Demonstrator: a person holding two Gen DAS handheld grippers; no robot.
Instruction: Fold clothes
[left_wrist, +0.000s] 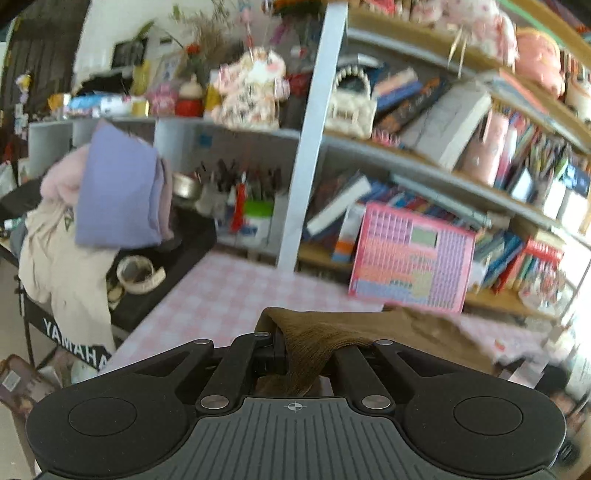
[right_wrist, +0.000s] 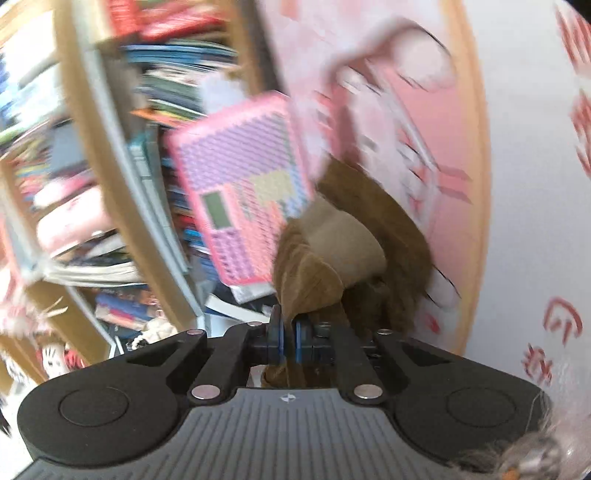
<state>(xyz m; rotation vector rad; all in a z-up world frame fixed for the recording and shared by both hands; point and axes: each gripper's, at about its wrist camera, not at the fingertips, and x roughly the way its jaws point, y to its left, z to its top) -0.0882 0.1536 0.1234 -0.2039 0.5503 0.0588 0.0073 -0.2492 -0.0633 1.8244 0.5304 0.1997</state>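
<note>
A pink checked surface (left_wrist: 229, 291) fronts crowded bookshelves (left_wrist: 461, 155). Above it, the left gripper (left_wrist: 306, 350) and right gripper (right_wrist: 290, 332) each have jaws clamped on the brown garment (left_wrist: 369, 328), held raised.

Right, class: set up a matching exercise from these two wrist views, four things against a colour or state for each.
Things:
1. left gripper
2. folded cloth
3. tablecloth
4. pink board

States:
a. lilac, on the pile
b. leaning against the bookshelf
c. pink and white checked
d. shut on the brown garment

Pairs: 1-d, 2-a, 3-c, 4-b
</note>
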